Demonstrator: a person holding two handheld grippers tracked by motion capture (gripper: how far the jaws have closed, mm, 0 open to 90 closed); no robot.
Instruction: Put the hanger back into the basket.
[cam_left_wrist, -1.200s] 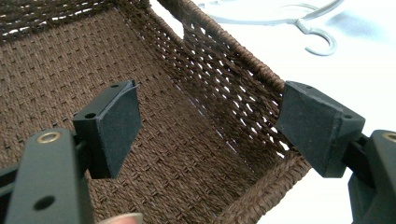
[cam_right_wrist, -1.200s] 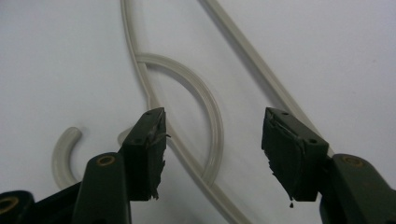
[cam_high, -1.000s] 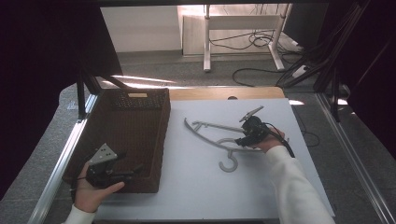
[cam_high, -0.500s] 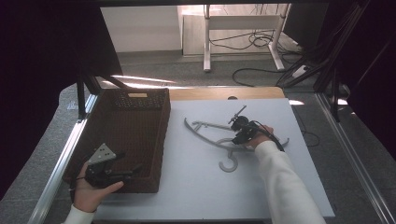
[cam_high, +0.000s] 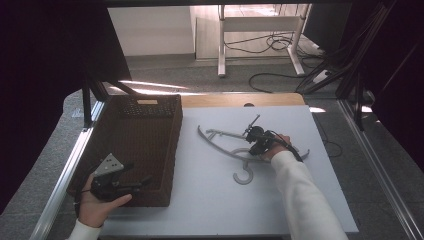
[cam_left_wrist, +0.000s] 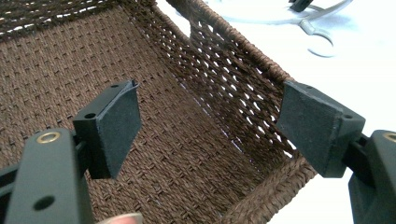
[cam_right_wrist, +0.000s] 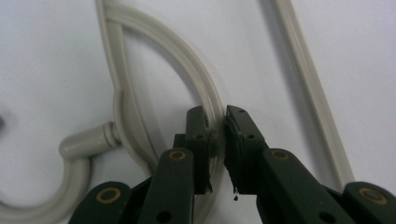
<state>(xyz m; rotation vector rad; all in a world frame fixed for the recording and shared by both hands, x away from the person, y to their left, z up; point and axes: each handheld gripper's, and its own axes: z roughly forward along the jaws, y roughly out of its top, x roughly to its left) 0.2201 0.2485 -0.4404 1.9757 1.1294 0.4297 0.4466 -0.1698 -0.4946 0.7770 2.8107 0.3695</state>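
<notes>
High view, hanger (cam_high: 235, 145): smooth grey plastic, curved, near white table's (cam_high: 210, 210) far edge.
Basket (cam_high: 150, 130): dark woven wicker, left edge.
Right gripper (cam_right_wrist: 215, 133): clamped on hanger arm, jaws just closing.
Left gripper (cam_left_wrist: 210, 126): wide, empty.

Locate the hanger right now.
In the high view the grey hanger lies flat on the white table, right of the wicker basket, the right gripper shut on its arm.

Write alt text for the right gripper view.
The right gripper has just closed its two black jaws on the curved arm of a pale grey plastic hanger lying flat on a white table. The hanger's hook curls off at lower left.
</notes>
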